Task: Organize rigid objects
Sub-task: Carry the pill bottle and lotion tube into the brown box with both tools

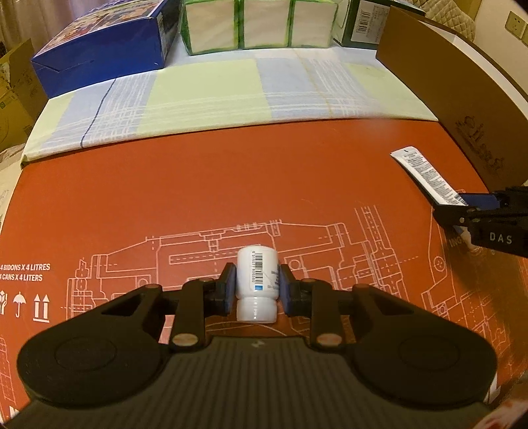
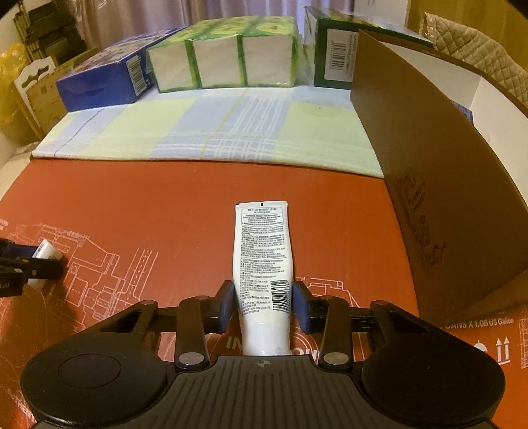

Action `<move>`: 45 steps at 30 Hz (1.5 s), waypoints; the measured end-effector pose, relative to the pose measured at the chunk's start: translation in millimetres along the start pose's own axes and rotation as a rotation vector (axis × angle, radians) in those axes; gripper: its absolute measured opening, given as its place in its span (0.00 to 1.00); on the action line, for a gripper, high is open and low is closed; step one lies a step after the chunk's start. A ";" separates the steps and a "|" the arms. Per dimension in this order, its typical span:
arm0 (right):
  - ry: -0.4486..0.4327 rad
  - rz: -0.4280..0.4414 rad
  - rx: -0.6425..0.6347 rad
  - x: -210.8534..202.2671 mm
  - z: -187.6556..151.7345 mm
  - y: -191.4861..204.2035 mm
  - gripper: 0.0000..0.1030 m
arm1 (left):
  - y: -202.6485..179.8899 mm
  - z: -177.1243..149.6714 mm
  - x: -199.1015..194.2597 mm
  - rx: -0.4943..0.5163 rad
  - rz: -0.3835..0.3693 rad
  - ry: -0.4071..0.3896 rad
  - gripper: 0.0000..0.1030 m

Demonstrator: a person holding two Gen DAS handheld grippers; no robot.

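My left gripper (image 1: 256, 286) is shut on a small white bottle (image 1: 256, 280) with a barcode, its cap toward the camera, over the red cardboard sheet (image 1: 198, 198). My right gripper (image 2: 263, 298) is shut on a white tube (image 2: 262, 257) with printed text and a barcode, its flat end pointing away. In the left wrist view the right gripper (image 1: 475, 211) shows at the far right with the tube (image 1: 425, 175). In the right wrist view the left gripper (image 2: 29, 264) shows at the far left holding the bottle (image 2: 48, 252).
A checked cloth (image 1: 204, 95) covers the table behind the red sheet. A blue box (image 1: 102, 43), wrapped tissue packs (image 1: 260, 23) and a green box (image 2: 333, 49) line the back. An open brown cardboard box (image 2: 445, 171) stands at the right.
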State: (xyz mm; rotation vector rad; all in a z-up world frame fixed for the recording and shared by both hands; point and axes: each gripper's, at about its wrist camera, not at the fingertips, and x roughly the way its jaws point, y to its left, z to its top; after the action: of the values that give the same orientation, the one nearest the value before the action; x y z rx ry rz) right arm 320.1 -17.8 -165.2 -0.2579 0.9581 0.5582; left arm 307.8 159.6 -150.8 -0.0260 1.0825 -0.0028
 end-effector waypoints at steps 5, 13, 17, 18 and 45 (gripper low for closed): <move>0.007 0.010 -0.011 -2.5 -3.1 0.3 0.33 | -6.9 -1.4 -0.6 0.005 -0.001 0.004 0.23; 0.024 0.033 -0.017 -7.5 -8.2 -2.3 0.33 | -16.4 -4.9 -2.2 0.007 -0.008 0.017 0.23; 0.037 0.055 -0.012 -11.8 -11.8 -4.9 0.33 | -22.7 -7.7 -4.0 0.009 -0.016 0.023 0.23; 0.038 0.060 -0.014 -12.8 -13.0 -5.7 0.33 | -24.6 -8.2 -4.8 0.011 -0.017 0.022 0.23; -0.176 0.193 0.114 -138.1 -16.6 -72.2 0.32 | -132.5 56.8 -82.9 0.125 -0.225 -0.188 0.23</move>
State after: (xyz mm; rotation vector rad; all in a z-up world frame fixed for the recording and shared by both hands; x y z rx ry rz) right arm 286.7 -131.4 -62.4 -0.0133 0.8452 0.6892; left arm 320.4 29.5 -48.0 -0.0350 0.8852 -0.2659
